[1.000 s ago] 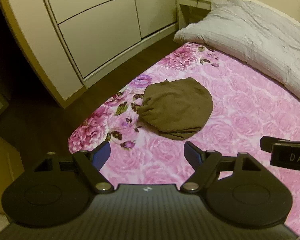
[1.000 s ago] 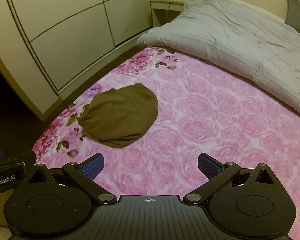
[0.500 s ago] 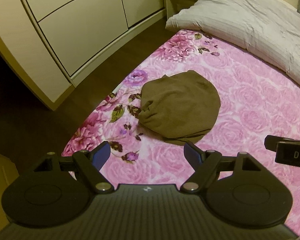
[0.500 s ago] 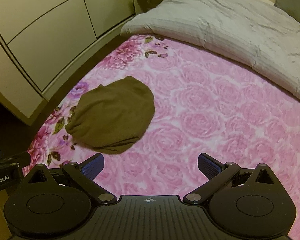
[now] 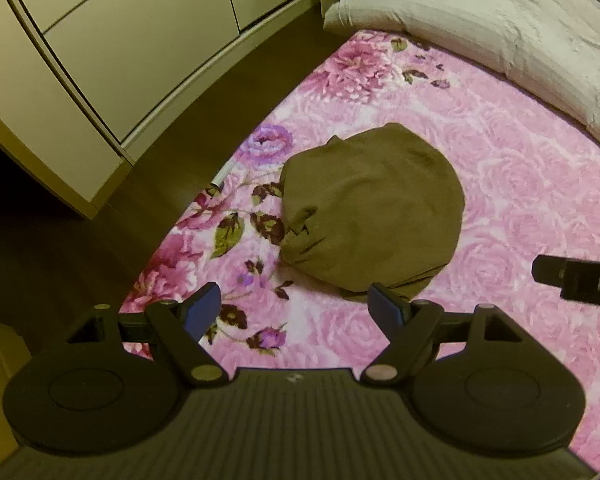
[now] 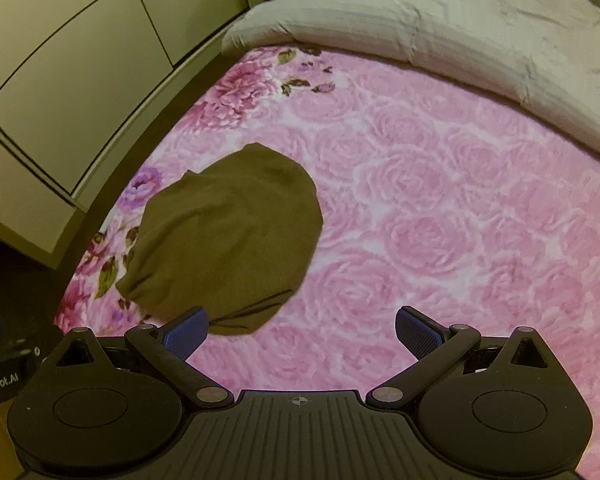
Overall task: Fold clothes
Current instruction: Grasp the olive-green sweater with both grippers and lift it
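An olive-brown garment [image 5: 370,212] lies bunched in a rounded heap on the pink rose-print bedspread [image 5: 520,208], near the bed's left edge. It also shows in the right wrist view [image 6: 228,236]. My left gripper [image 5: 298,312] is open and empty, just short of the heap's near edge. My right gripper [image 6: 300,332] is open and empty; its left finger [image 6: 184,330] overlaps the heap's near edge in view. The right gripper's body [image 5: 580,282] shows at the right of the left wrist view.
A grey-white duvet [image 6: 460,28] lies folded across the far part of the bed. Cream wardrobe doors [image 5: 120,48] stand left of the bed, across a strip of dark floor [image 5: 100,240]. The bed edge runs diagonally at left.
Both grippers have moved forward and down toward the garment, which now looks larger and closer. Both stayed open. The garment has not moved.
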Action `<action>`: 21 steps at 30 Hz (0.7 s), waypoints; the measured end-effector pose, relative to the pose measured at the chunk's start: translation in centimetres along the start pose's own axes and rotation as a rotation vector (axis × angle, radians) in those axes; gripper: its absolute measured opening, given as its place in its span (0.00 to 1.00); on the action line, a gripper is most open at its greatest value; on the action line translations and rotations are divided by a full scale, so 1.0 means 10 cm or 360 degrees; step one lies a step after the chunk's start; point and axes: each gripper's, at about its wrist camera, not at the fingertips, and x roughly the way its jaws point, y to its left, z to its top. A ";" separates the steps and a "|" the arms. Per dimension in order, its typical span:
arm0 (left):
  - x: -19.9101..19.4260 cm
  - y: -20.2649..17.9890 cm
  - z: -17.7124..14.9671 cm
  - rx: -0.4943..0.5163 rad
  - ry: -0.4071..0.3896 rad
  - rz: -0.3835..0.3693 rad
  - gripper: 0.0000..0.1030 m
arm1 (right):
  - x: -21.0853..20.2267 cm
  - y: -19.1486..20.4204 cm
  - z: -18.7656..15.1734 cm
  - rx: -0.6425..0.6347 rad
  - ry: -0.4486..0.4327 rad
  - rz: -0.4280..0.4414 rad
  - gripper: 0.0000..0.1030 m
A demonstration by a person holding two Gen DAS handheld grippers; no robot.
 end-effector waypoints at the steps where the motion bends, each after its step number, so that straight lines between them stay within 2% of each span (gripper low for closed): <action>1: 0.07 0.02 0.02 0.0000 0.0013 -0.0003 0.75 | 0.07 -0.01 0.02 0.0021 0.0014 0.0015 0.99; 9: 0.69 0.18 0.17 -0.0030 0.0104 -0.0078 0.75 | 0.66 -0.24 0.15 0.0368 0.0159 0.0263 0.99; 17: 1.30 0.30 0.32 -0.0102 0.0131 -0.0239 0.66 | 1.37 -0.66 0.07 0.0959 0.0306 0.0480 0.98; 18: 1.38 0.30 0.33 -0.0106 0.0132 -0.0258 0.64 | 1.46 -0.71 0.05 0.1029 0.0321 0.0498 0.93; 19: 1.45 0.31 0.35 -0.0106 0.0129 -0.0287 0.60 | 1.55 -0.76 0.02 0.1098 0.0335 0.0517 0.77; 21: 1.57 0.29 0.36 -0.0108 0.0131 -0.0328 0.59 | 1.72 -0.81 0.00 0.1172 0.0364 0.0516 0.75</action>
